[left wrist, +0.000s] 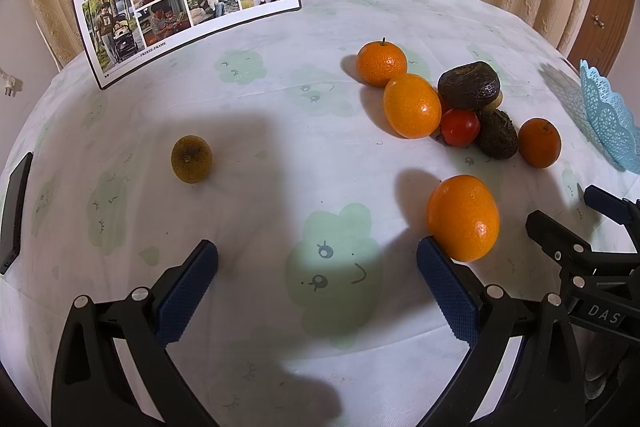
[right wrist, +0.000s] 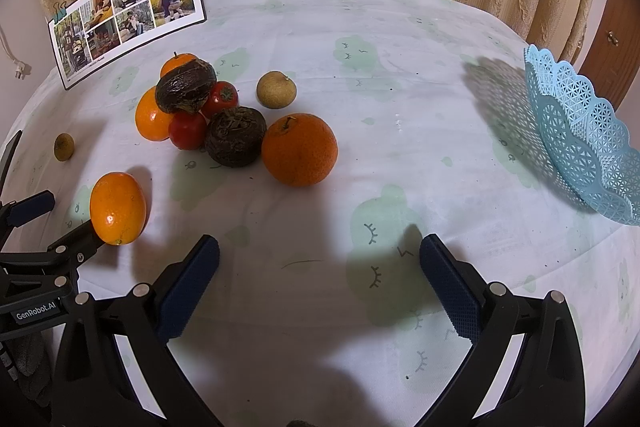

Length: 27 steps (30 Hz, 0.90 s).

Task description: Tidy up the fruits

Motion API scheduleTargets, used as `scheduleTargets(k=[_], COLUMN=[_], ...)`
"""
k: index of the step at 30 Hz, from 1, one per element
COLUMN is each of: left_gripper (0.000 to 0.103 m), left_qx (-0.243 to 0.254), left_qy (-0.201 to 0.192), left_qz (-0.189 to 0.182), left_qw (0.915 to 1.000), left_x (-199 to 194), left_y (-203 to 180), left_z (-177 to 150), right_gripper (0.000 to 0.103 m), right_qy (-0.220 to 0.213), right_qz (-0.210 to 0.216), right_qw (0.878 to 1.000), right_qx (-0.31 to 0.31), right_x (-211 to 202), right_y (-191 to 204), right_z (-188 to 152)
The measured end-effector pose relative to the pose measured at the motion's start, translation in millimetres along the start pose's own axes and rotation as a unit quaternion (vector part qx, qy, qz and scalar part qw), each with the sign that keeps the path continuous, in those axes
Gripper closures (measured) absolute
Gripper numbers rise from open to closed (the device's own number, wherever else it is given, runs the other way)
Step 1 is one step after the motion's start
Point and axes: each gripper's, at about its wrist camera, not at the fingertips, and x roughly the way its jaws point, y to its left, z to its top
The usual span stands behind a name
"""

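Task looks barely started, judging by the layout: every fruit in view sits on the white cloud-print cloth covering the counter (right wrist: 400, 75), none in the container. The pale blue lattice plastic basket (right wrist: 576, 131) stands at the far right edge of the counter, tilted toward the camera in the right wrist view; the part of its inside that shows holds no fruit, the rest is cut off by the frame.

Main pile, left of centre in the right wrist view: two dark wrinkled brown fruits (right wrist: 236, 141), two small red tomatoes (right wrist: 187, 130), a glossy oval orange citrus (right wrist: 150, 117), a round stemmed orange behind them (right wrist: 178, 61), all touching or stacked. A big round matte orange (right wrist: 299, 149) touches the pile's right side. A tan round fruit (right wrist: 276, 89) sits just behind, apart. A small olive-brown round fruit (left wrist: 191, 159) lies alone, well apart at far left.

A loose glossy oval orange (left wrist: 463, 218) lies nearest, just beside the right finger of the left tongs (left wrist: 316, 267), outside the gap. Left tongs are spread wide and hold nothing. Right tongs (right wrist: 319, 263) are also spread wide, holding nothing, over bare cloth between pile and basket.

Left to do: essentially all fruit, probably into the basket.
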Motion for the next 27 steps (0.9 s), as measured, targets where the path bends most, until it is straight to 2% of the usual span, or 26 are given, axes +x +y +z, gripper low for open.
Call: scheduleTargets(k=[17,23,27], left_gripper=[0.005,0.005,0.005], left_qx=[0.001,-0.006,-0.011], left_qy=[0.006,-0.024,-0.042], left_qz=[-0.004,0.001,0.009], left_qw=[1.0,0.9997,0.999], left_x=[-1.5,-14.4,-22.2], left_y=[1.0,5.0,8.3], left_z=[-0.7,0.9,2.9], right_gripper=[0.002,0.002,0.002], right_qy=[0.003,-0.012,-0.04], right_qz=[0.001,0.03,0.031], right_qw=[1.0,0.999,0.999], right_qx=[-0.002,0.023,0.019], right_x=[0.3,-7.7,-23.8], right_y=[1.4,-3.8,0.9], right_z=[-1.9,-2.3,-4.3])
